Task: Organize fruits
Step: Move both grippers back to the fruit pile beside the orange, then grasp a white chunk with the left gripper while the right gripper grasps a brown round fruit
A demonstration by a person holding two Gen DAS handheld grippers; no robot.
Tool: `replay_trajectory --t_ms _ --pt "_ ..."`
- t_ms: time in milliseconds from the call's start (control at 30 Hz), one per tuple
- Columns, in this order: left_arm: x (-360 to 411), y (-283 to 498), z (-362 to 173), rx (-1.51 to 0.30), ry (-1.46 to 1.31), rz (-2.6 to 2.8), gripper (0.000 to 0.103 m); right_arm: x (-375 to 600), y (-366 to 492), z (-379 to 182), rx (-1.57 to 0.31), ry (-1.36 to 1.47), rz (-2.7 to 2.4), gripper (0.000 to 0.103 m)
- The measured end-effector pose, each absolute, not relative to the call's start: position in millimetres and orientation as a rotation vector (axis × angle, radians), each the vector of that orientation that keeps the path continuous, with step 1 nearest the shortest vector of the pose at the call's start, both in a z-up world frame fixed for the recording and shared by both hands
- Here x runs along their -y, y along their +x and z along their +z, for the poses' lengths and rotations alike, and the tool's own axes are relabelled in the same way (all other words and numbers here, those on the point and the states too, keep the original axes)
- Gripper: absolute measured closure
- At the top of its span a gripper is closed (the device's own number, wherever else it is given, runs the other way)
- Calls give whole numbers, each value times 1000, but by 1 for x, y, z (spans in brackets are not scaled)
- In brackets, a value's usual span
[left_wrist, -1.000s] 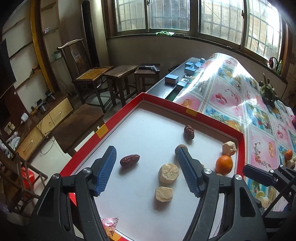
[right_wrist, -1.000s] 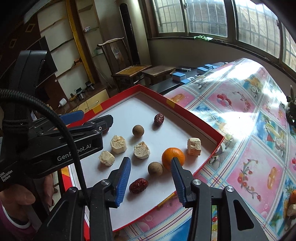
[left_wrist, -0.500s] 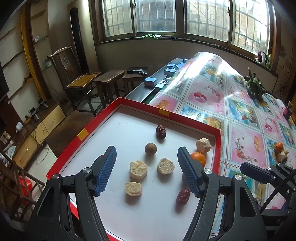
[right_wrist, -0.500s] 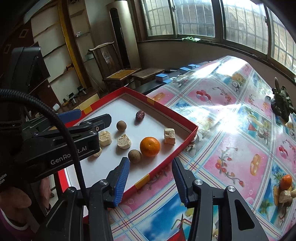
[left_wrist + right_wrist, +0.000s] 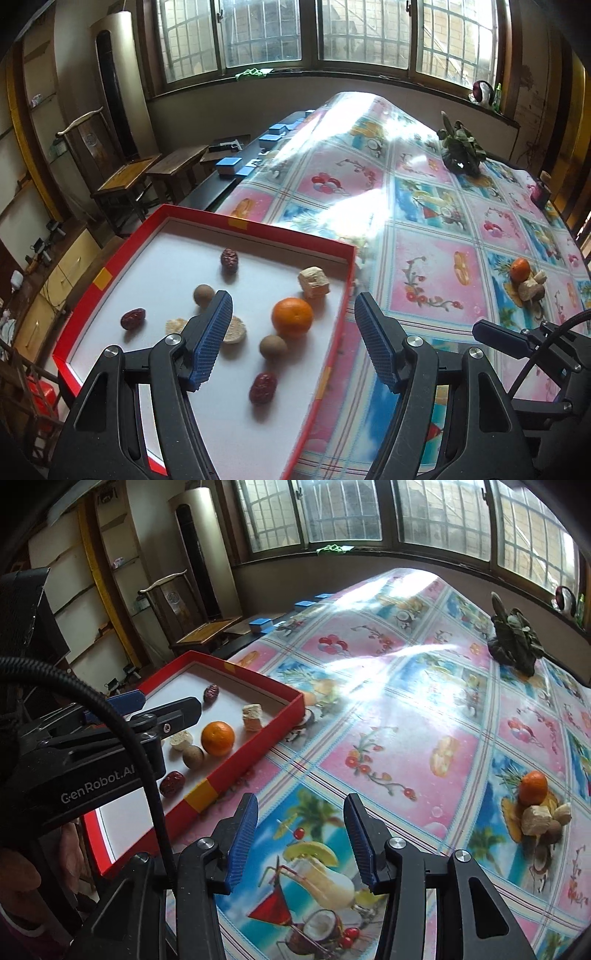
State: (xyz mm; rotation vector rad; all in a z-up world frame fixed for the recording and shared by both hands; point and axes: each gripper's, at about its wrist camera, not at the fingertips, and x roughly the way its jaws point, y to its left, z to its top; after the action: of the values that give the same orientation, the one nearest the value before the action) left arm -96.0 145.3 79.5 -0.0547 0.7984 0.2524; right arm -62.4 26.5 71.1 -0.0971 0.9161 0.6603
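Note:
A red-rimmed white tray lies on the table's left end. In it lie an orange, red dates, brown longans and pale cake pieces. A small pile with another orange, a pale piece and longans lies on the cloth at the right. My left gripper is open and empty above the tray's right edge. My right gripper is open and empty above the cloth, right of the tray.
A flowered plastic cloth covers the long table. A dark plant ornament stands at the far right. Blue boxes lie at the table's far left edge. Wooden chairs and stools stand beyond the tray.
Both grippers have swung to the right, away from the tray's middle. The right gripper has left the tray and is now over the cloth. Both stay open and empty.

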Motion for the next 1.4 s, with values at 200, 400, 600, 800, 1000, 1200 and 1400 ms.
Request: replay_trajectory --t_ms 200,400,600,800,1000,1200,1400 --pt "-107 -81 73 -828 -54 120 34 19 -56 63 -942 -45 571 56" --pt "-65 -64 64 -873 -65 -20 34 82 -51 59 -948 9 457 56" --pt "-25 -48 56 -922 -52 -119 34 148 -37 49 -944 0 276 56" --pt "-3 -32 50 -954 -47 -168 34 177 -13 44 -939 21 228 56" --pt "12 -16 47 -971 -45 -201 34 160 5 33 -963 -65 286 67" --pt "31 -1 42 -996 -44 -239 34 162 12 25 -969 -53 328 77" --pt "62 11 40 -1004 -51 -284 34 202 -2 35 -944 70 252 77"
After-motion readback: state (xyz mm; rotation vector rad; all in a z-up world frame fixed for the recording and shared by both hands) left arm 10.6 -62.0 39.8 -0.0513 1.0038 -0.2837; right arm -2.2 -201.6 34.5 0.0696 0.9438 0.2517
